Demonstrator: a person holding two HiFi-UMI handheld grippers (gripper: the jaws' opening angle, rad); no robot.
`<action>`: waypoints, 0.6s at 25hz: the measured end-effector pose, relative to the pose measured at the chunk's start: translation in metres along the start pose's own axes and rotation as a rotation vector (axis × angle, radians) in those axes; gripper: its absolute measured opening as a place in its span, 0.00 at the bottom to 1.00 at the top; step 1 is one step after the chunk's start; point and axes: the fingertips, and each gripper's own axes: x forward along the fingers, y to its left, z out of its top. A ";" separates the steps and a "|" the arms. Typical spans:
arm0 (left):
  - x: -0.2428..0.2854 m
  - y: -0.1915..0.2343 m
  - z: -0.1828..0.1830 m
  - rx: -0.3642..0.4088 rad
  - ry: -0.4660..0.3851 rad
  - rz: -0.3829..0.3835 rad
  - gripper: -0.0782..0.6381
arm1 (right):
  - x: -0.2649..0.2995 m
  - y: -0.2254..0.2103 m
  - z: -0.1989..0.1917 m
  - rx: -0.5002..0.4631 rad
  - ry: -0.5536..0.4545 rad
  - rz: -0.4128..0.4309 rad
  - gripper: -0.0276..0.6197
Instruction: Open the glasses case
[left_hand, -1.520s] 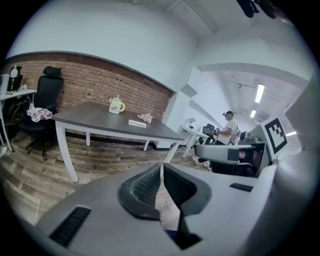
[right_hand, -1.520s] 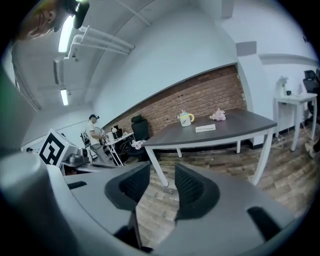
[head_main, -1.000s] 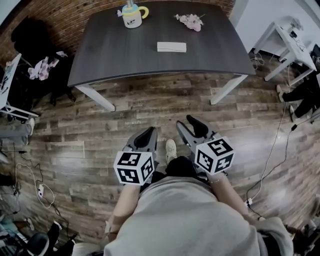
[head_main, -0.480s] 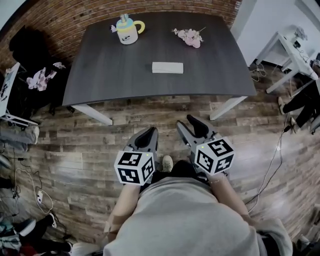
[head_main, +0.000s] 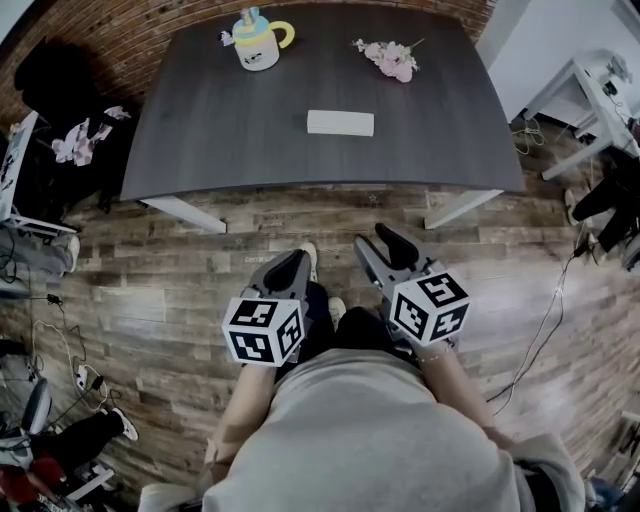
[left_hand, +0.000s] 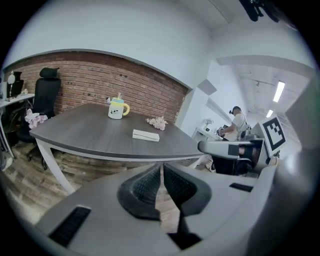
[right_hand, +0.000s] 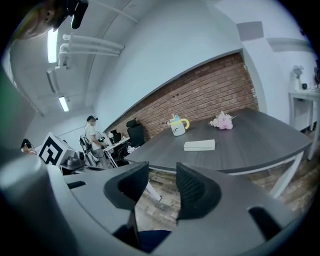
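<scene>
- The left gripper (head_main: 288, 268) is held low in front of the person, over the floor and short of the table's near edge. Its jaws are drawn together to a thin slit at the tips, with nothing between them.
- The right gripper (head_main: 393, 248) is just beside it and points the same way. Its jaws stand apart with only floor showing in the gap.
- The wooden floor (head_main: 180, 270) of mixed brown planks runs under both grippers.
- The brick wall (left_hand: 100, 85) stands behind the table.
- The table (head_main: 200, 130) has a dark grey top on white legs.
- A black office chair (left_hand: 47, 95) is at the table's left end, against the wall.
- A mug (head_main: 257, 42), pale with a yellow handle, stands upright at the far left of the tabletop.
- The glasses case (head_main: 340, 122), a flat white oblong, lies closed near the middle of the table, towards the near edge and well apart from both grippers.
- Pink flowers (head_main: 392, 58) lie at the far right of the tabletop.
</scene>
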 end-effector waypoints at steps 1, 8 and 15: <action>0.002 -0.001 0.000 0.001 0.005 -0.003 0.16 | 0.001 -0.002 -0.001 0.006 0.003 0.001 0.30; 0.031 0.004 0.011 0.010 0.026 -0.032 0.16 | 0.014 -0.022 0.009 0.023 -0.001 -0.023 0.30; 0.076 0.012 0.033 0.004 0.038 -0.073 0.16 | 0.036 -0.054 0.024 0.037 0.010 -0.060 0.30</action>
